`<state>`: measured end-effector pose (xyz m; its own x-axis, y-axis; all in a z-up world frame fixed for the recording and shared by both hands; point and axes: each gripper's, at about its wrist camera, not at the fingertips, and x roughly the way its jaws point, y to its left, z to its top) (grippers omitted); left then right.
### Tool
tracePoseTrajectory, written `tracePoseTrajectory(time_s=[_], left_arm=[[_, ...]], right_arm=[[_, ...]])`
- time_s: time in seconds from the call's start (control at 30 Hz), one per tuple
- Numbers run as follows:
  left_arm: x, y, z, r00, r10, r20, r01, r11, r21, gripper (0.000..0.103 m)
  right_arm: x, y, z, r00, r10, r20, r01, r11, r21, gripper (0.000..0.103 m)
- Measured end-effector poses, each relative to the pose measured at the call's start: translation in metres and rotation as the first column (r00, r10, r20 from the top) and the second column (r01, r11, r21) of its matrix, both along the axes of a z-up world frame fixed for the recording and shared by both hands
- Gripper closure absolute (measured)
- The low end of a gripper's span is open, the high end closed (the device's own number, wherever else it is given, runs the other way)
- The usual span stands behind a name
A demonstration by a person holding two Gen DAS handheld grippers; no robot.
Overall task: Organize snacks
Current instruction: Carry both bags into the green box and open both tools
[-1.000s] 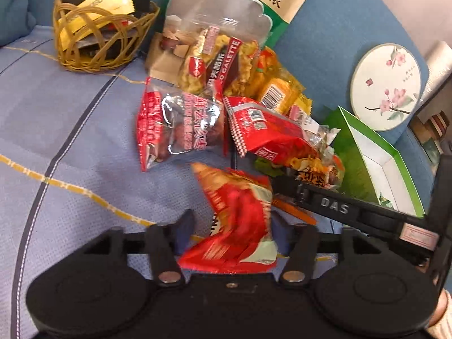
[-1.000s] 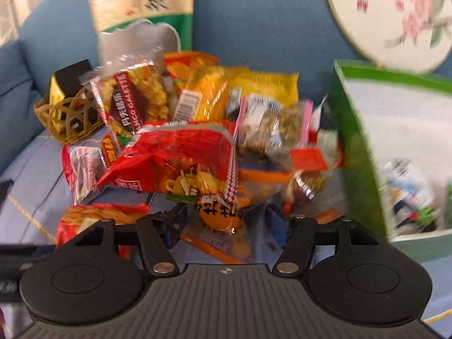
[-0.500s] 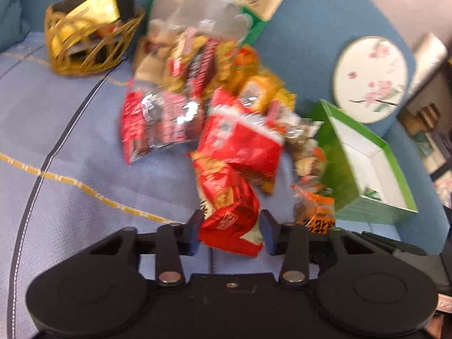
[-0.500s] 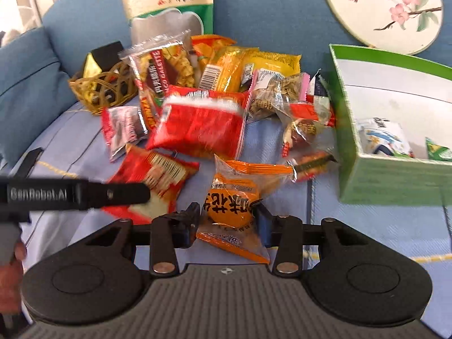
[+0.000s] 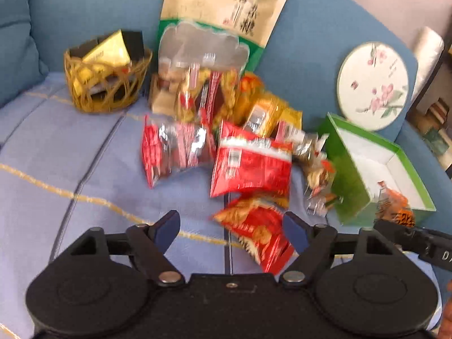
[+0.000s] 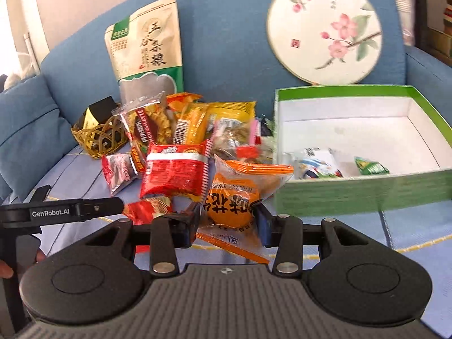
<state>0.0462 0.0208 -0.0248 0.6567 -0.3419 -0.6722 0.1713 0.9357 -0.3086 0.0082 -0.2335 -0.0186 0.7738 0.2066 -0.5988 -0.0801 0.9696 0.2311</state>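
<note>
My left gripper point(image 5: 231, 227) is opening wide. A red snack packet point(image 5: 254, 234) sits loose between its fingers, near the right one, low over the blue sofa seat. My right gripper point(image 6: 227, 220) is shut on a clear packet with an orange round cake point(image 6: 231, 200), lifted just left of the green box point(image 6: 361, 195). The box holds a blue-white packet point(image 6: 319, 166) and a green one point(image 6: 370, 166). The snack pile point(image 6: 175, 172) lies behind both grippers. In the left wrist view, the held orange packet point(image 5: 395, 209) shows in front of the green box point(image 5: 353, 180).
A wicker basket point(image 5: 107, 82) with a gold packet stands at the back left. A large cereal bag point(image 5: 226, 8) and a round flowered fan point(image 6: 325, 28) lean on the sofa back. A blue cushion point(image 6: 25, 130) sits far left. A hand holds the left gripper point(image 6: 70, 212).
My left gripper closed on the red packet, then opened and let it go. My right gripper closed on the orange cake packet and carried it up, closer to the green box.
</note>
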Motion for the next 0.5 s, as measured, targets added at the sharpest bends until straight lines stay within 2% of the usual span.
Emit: tracePoseTrajectory(time_s=[0.13, 0.3, 0.47, 0.5], left_arm=[[0.008, -0.009, -0.006, 0.999, -0.022, -0.037, 0.022, 1.0, -0.003, 0.0], [0.016, -0.031, -0.003, 0.994, -0.087, -0.059, 0.083, 0.994, -0.065, 0.0], [0.047, -0.047, -0.028, 0.985, -0.013, -0.171, 0.007, 0.999, -0.032, 0.0], [0.049, -0.047, -0.031, 0.988, -0.007, -0.157, 0.004, 1.0, -0.024, 0.0]], right_arm=[[0.003, -0.005, -0.011, 0.999, -0.017, -0.032, 0.018, 1.0, 0.021, 0.031], [0.006, -0.008, -0.019, 0.999, -0.015, -0.039, 0.016, 0.999, 0.035, 0.031], [0.008, -0.012, -0.022, 0.999, -0.022, -0.04, 0.024, 0.999, 0.045, 0.031], [0.007, -0.013, -0.022, 0.999, -0.02, -0.039, 0.021, 0.999, 0.043, 0.031]])
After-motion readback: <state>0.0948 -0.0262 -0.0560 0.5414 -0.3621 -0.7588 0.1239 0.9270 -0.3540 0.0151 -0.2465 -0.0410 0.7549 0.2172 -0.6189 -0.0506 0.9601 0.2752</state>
